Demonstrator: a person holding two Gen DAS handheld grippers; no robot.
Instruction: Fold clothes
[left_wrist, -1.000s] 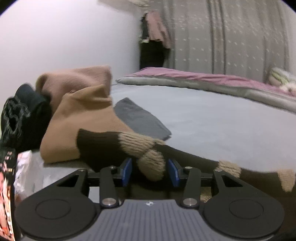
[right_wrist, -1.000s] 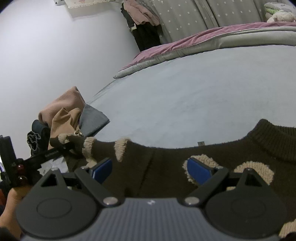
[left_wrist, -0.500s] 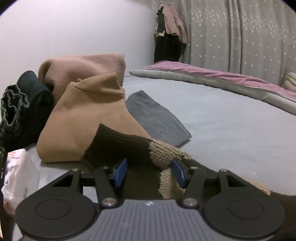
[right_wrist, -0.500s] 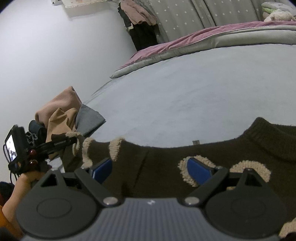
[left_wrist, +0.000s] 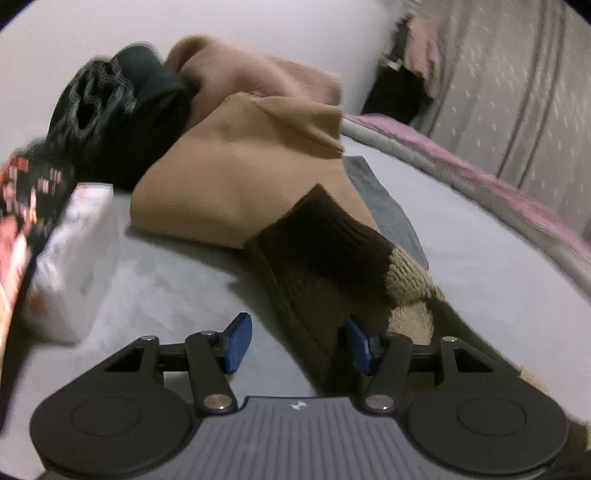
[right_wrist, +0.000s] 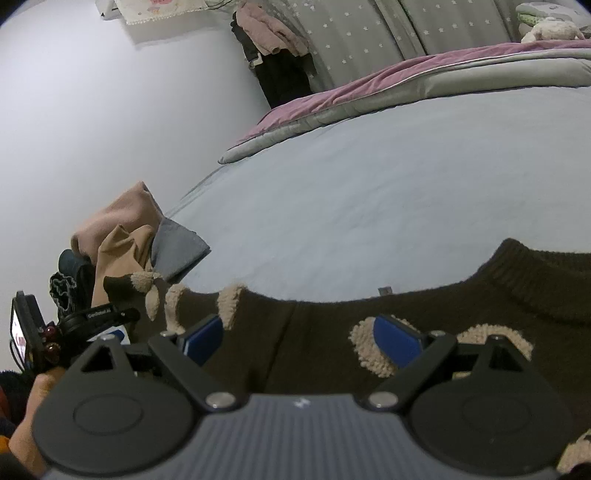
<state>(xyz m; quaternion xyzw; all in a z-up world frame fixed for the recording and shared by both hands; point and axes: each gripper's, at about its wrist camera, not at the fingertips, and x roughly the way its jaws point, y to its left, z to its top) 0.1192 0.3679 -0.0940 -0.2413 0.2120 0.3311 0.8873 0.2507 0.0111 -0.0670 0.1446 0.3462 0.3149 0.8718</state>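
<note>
Plain white wall (right_wrist: 110, 129) upper left; grey star-patterned curtain (right_wrist: 369, 33) at top; pale grey bed (right_wrist: 369, 221) fills centre frame.

The sweater (right_wrist: 317, 343) is showing dark brown with fuzzy beige patches; the bed sheet (right_wrist: 369, 206) is looking pale grey-blue, the quilt (right_wrist: 369, 88) mauve over grey, tool pads (left_wrist: 238, 343) blue.

A grey bedsheet (right_wrist: 369, 214) spreads wide, with a pink and grey quilt (right_wrist: 369, 96) bunched along its far edge, a star-patterned grey curtain (right_wrist: 369, 33) behind, and a white package (left_wrist: 74, 258) lying near the left edge
</note>
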